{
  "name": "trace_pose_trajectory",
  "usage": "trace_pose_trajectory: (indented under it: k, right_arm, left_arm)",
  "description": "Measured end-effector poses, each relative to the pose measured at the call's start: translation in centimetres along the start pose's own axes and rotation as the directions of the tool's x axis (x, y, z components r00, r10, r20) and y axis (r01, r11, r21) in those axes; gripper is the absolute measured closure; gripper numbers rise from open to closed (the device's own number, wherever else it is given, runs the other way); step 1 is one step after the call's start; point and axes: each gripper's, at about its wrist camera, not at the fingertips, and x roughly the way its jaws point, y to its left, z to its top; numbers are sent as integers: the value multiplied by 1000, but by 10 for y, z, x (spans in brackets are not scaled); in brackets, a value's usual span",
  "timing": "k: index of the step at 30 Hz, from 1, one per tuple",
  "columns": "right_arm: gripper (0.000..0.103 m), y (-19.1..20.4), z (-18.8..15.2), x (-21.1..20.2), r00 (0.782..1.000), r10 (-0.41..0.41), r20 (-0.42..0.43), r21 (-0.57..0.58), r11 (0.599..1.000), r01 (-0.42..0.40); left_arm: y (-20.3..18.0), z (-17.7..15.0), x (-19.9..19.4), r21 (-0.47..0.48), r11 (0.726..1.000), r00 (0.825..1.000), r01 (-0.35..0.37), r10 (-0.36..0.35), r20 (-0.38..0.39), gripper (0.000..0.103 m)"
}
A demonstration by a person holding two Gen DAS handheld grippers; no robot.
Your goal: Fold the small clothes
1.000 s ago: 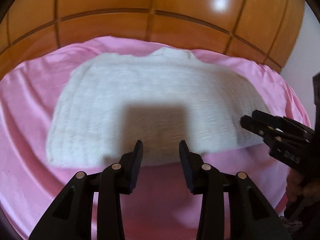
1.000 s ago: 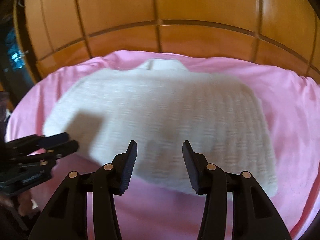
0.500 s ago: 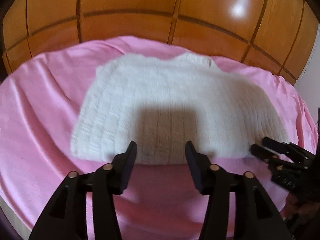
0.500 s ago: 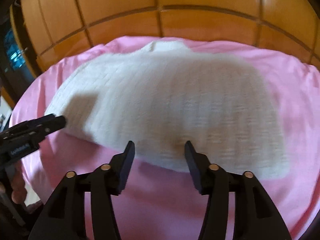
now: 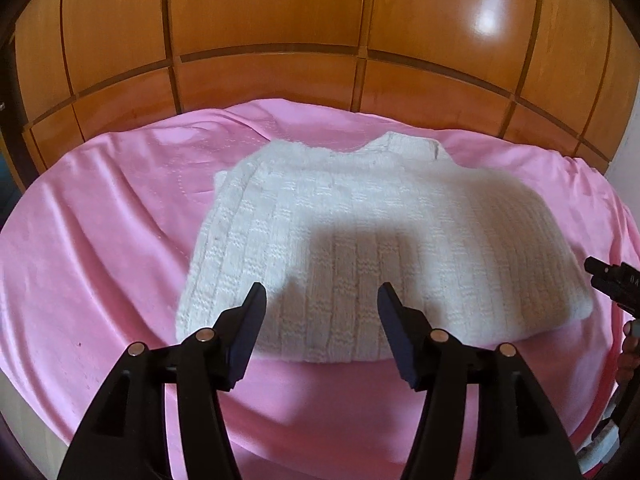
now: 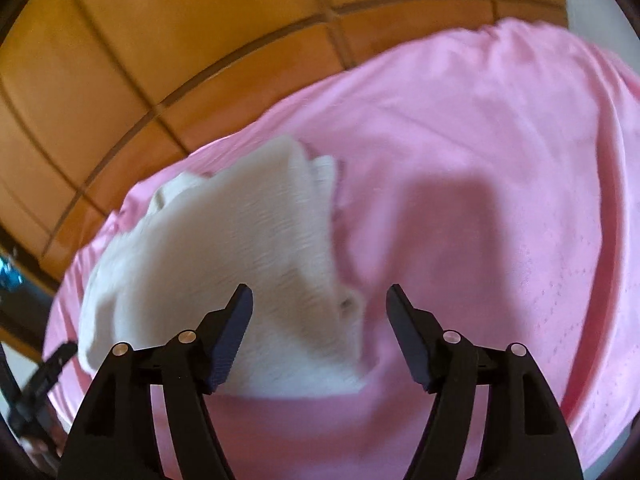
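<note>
A white knitted sweater [image 5: 384,248] lies folded flat on a pink sheet [image 5: 100,240], collar at the far side. My left gripper [image 5: 320,300] is open and empty, hovering just above the sweater's near hem. My right gripper [image 6: 320,304] is open and empty over the sweater's right edge; the sweater [image 6: 224,280] fills the left of that blurred view, pink sheet [image 6: 480,160] to the right. The right gripper's tip [image 5: 612,284] shows at the right edge of the left wrist view. The left gripper [image 6: 52,368] shows at the lower left of the right wrist view.
A wooden panelled wall [image 5: 280,32] rises directly behind the sheet-covered surface. The surface's near left edge [image 5: 24,412] shows below the sheet. A pale wall [image 5: 628,152] stands at the far right.
The left gripper has shifted left and opened wider. The right gripper has swung to the right, so the sweater now sits at the left of its view, and its jaws have opened wider.
</note>
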Motion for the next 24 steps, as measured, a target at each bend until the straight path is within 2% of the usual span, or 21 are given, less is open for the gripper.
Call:
trace_pose_trajectory:
  k: [7,10,13,15,17,20,21,23,24]
  right_arm:
    - [35,-30,15,27,996,84,-35,121,989,-79]
    - [35,-39,17,34,991,119,-56,159,981,-109]
    - [31,-42,18,34,990,134,-53,170,978,-124]
    - [28,-42,19,32,988,142,-52,168,977,-132]
    - [28,-40,21,32,991,122,-50,161,980,-112]
    - [28,-18,31,26,992,126,-16,69,990,-124]
    - [28,-10,34,27,992,125,-16,45,991,-125]
    - [41,7,42,33,994,105,-8,-19,994,-105]
    - [42,19,48,39,997,82,-5,-58,995,-82]
  left_arm:
    - [-1,6,18,12,1000,999,-25,26,-30,45]
    - [2,7,29,-8,1000,998,-14,13,-56,45]
    - [3,9,42,-10,1000,996,-28,28,-87,45]
    - [2,13,45,13,999,997,-33,34,-76,45]
    - [3,19,47,30,997,995,-68,70,-67,45]
    - [22,39,57,-2,999,996,-46,46,-81,45]
    - [30,48,61,-16,997,994,-76,75,-76,45]
    - [46,63,69,-54,996,996,-66,62,-68,43]
    - [55,70,76,-79,995,995,-64,58,-75,43]
